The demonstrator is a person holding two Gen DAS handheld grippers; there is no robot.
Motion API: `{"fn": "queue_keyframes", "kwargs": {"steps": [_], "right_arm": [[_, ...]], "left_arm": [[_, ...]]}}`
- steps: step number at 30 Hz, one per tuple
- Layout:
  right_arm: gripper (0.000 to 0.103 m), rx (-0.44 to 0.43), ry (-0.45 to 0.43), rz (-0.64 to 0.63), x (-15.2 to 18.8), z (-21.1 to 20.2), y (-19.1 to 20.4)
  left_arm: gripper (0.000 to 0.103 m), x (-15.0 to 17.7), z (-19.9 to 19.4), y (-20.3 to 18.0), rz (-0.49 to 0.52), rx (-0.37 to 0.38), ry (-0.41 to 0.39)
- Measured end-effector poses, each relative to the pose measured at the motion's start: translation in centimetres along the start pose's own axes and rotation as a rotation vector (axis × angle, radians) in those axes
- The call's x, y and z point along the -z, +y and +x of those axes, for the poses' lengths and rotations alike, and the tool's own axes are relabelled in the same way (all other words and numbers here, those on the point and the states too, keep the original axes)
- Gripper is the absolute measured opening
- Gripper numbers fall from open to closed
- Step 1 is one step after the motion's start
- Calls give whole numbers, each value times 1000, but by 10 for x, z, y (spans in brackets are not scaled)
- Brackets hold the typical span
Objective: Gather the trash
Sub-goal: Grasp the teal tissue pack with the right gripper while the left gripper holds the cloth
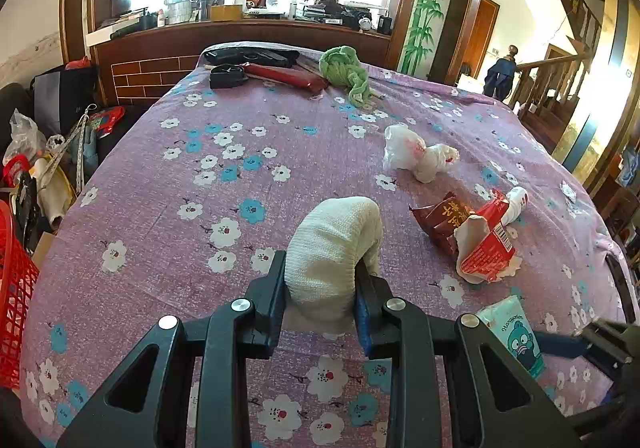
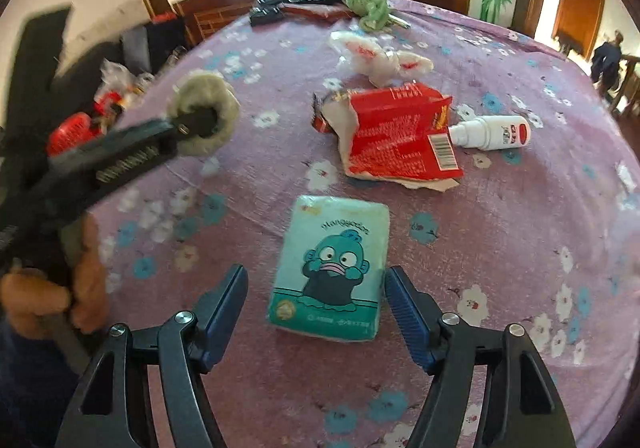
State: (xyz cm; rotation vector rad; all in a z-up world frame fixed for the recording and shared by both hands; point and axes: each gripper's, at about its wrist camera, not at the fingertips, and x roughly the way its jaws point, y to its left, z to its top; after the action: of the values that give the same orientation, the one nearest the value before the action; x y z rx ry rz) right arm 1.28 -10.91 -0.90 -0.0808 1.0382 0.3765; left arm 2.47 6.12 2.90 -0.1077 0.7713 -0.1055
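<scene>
My left gripper (image 1: 320, 280) is shut on a white crumpled cloth wad (image 1: 334, 244) and holds it above the purple flowered tablecloth (image 1: 180, 175); it also shows in the right wrist view (image 2: 202, 113). My right gripper (image 2: 316, 284) is open, its jaws on either side of a teal tissue pack (image 2: 330, 268) that lies flat on the cloth. Other trash lies beyond: a torn red wrapper (image 2: 396, 135), a brown snack wrapper (image 1: 440, 224), a white plastic bag wad (image 1: 416, 153) and a small white spray bottle (image 2: 492, 131).
A green cloth (image 1: 346, 71), a dark red box (image 1: 286, 75) and black items (image 1: 252, 55) lie at the table's far end. A red basket (image 1: 14, 288) and bags of clutter (image 1: 48, 151) stand left of the table. A wooden counter (image 1: 240, 31) is behind.
</scene>
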Motion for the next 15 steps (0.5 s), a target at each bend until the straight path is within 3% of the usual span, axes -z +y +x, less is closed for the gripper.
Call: {"fn": "queue_keyframes", "kwargs": {"steps": [3, 7, 11, 15], "right_arm": [[55, 35, -2, -14, 2, 1, 1], [34, 20, -25, -24, 4, -3, 3], [32, 5, -97, 7, -5, -11, 4], [32, 12, -225, 24, -23, -26, 7]], "left_arm": [[28, 1, -1, -1, 7, 0, -3], [28, 1, -4, -3, 19, -4, -12], [28, 1, -5, -3, 18, -10, -18], [28, 0, -6, -2, 13, -26, -29]]}}
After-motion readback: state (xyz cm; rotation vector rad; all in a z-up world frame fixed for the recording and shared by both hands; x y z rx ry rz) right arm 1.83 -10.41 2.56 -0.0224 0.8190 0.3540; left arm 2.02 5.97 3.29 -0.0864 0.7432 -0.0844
